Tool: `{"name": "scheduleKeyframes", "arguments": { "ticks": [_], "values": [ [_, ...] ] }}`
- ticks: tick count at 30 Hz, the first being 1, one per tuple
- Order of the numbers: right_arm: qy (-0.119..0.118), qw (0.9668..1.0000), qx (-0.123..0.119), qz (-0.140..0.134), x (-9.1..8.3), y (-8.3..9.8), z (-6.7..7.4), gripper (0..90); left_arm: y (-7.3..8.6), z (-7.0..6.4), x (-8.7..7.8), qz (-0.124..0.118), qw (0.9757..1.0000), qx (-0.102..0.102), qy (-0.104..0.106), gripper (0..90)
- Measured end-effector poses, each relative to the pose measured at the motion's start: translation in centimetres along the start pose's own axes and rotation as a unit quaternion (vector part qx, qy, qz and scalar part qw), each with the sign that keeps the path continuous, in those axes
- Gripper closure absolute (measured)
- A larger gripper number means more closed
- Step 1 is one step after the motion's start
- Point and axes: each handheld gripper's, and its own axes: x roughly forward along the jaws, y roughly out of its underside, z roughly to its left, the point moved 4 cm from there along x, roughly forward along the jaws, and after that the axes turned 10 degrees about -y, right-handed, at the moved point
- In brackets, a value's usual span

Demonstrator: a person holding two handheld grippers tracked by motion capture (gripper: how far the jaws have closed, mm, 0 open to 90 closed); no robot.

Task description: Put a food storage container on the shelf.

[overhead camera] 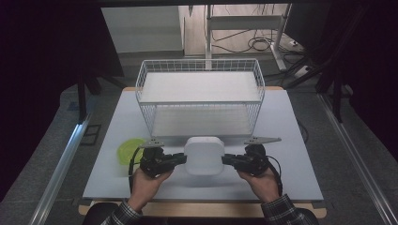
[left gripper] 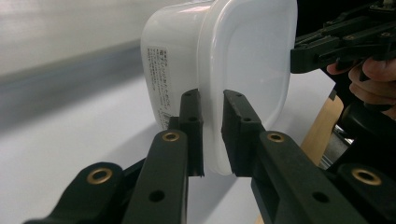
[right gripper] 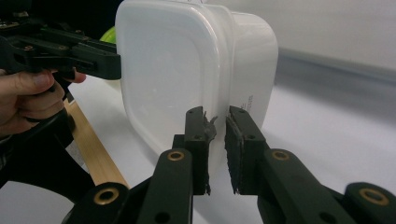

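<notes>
White tabletop is seen under dim light, dark curtains on both sides, cables on the floor behind. A white wire basket with two shelf levels is set at the far middle of the table.

Far left, a green bowl is seen lying on the table, just beside the left hand.

Left gripper is held level, pointed inward at the white container. In the left gripper view its jaws are pinched on the rim where the lid meets the tub, pads pressed on either side of that edge. A printed label is seen on the tub wall.

The container is placed at the near middle of the table, just in front of the basket, between the two grippers. Whether it rests on the table or is lifted cannot be told.

Right gripper is mirrored on the opposite side, also level and pointed inward. In the right gripper view its jaws are clamped on the same rim, with the pads visibly worn. Right hand is wrapped around the gripper body, plaid sleeve at the near edge.
</notes>
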Motion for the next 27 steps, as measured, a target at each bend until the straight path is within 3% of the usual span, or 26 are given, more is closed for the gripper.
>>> {"name": "scheduleKeyframes", "arguments": {
  "ticks": [13,27],
  "values": [
    [0.001,0.9990,-0.035,-0.026,-0.7,-4.3,1.1,79.0,-3.8,0.2,-2.2,-0.038,0.9991,0.015,-0.013,79.0],
    [0.005,0.9972,-0.055,-0.051,-1.9,-8.6,1.9,78.6,-8.3,0.1,-4.0,-0.071,0.9969,0.029,-0.017,79.3]
  ]
}}
